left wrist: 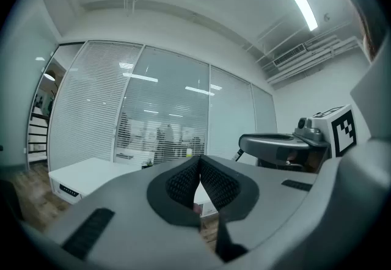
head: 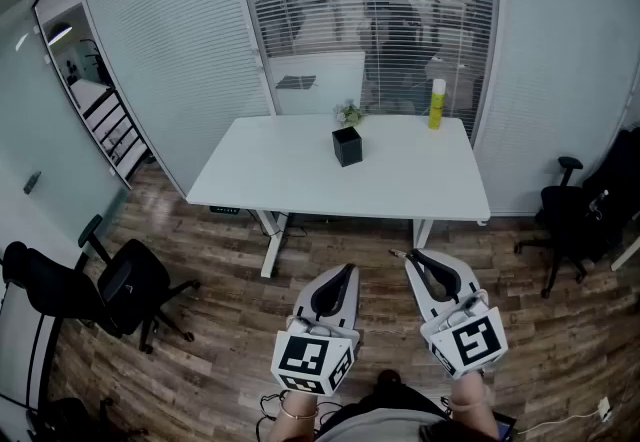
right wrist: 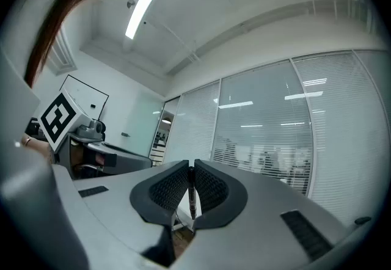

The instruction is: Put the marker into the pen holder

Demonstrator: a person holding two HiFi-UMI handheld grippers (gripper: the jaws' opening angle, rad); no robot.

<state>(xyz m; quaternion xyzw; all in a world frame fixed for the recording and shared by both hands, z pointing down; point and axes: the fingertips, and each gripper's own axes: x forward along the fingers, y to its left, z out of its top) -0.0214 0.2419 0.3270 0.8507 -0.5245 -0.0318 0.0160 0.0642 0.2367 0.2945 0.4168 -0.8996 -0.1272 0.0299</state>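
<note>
The black square pen holder (head: 347, 146) stands near the far middle of the white table (head: 290, 180). Both grippers hover over the wooden floor, well short of the table's front edge. My right gripper (head: 412, 256) is shut on a thin dark marker (right wrist: 191, 192), which lies lengthwise between the pads; its tip pokes out past the jaws (head: 397, 254). My left gripper (head: 348, 270) is shut with nothing in it, its pads (left wrist: 183, 180) meeting at the tip. The left gripper view also shows the right gripper (left wrist: 275, 146) alongside.
A yellow bottle (head: 437, 104) and a small plant (head: 349, 113) stand at the table's back edge. Black office chairs sit at the left (head: 110, 290) and right (head: 580, 215). Glass walls with blinds enclose the room.
</note>
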